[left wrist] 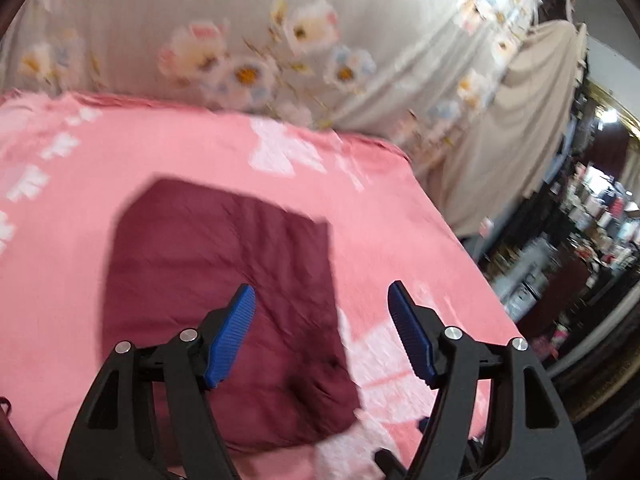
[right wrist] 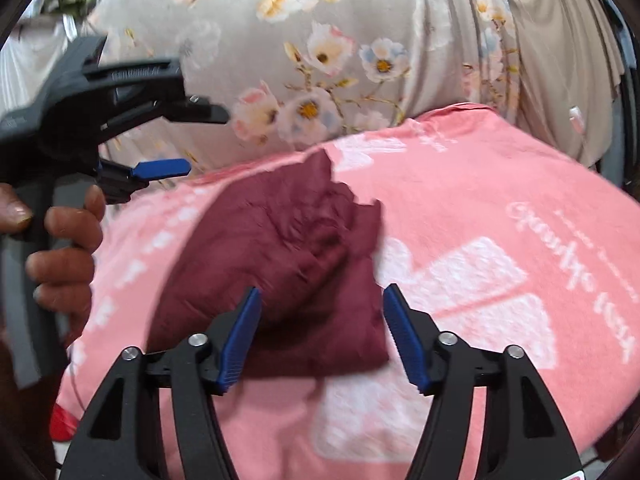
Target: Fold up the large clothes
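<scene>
A dark maroon garment (left wrist: 220, 300) lies folded into a rough rectangle on a pink blanket with white print (left wrist: 420, 220). My left gripper (left wrist: 320, 292) hovers over its near right part, jaws open, nothing between the blue pads. In the right wrist view the same maroon garment (right wrist: 280, 260) looks bunched and creased at its far end on the pink blanket (right wrist: 500, 184). My right gripper (right wrist: 322, 292) stands open above its near edge, holding nothing. The left gripper (right wrist: 200, 140) also shows at the left of that view, held by a hand (right wrist: 64, 248), jaws apart and empty.
A grey floral sheet (left wrist: 280, 40) rises behind the blanket, and the floral sheet (right wrist: 320, 40) fills the top of the right wrist view. A beige draped cloth (left wrist: 520, 140) stands at the right. Cluttered dark shelves (left wrist: 580, 240) lie beyond the blanket's right edge. A small red thing (right wrist: 64, 424) shows low left.
</scene>
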Demonstrator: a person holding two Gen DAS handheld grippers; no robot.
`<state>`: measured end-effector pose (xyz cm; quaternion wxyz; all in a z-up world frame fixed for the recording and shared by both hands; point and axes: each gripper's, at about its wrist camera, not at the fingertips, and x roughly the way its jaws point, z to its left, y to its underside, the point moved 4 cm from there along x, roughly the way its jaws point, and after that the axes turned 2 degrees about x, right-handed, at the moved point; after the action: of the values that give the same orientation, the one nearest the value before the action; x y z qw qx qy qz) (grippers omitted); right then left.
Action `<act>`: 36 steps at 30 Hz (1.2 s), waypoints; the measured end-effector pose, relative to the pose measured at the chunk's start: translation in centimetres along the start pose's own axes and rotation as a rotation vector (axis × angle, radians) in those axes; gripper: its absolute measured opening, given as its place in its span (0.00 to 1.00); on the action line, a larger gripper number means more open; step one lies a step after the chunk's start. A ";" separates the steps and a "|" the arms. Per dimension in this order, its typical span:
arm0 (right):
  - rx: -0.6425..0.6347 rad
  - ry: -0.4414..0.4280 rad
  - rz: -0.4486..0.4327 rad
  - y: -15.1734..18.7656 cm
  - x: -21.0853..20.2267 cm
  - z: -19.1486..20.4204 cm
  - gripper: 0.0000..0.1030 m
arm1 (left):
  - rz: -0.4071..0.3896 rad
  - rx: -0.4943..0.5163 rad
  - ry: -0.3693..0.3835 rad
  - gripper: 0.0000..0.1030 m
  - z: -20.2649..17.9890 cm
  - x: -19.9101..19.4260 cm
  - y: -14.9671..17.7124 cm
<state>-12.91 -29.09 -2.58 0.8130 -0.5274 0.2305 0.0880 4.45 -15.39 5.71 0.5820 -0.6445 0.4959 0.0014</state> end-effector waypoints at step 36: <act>0.120 0.148 0.144 3.1 7.6 -4.9 0.06 | 0.280 0.171 -0.228 0.42 -3.0 21.8 1.4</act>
<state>-8.82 -32.97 -10.33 0.8154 -0.4651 0.3318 0.0930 12.96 -31.30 -6.98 0.6813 -0.5129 0.5098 0.1133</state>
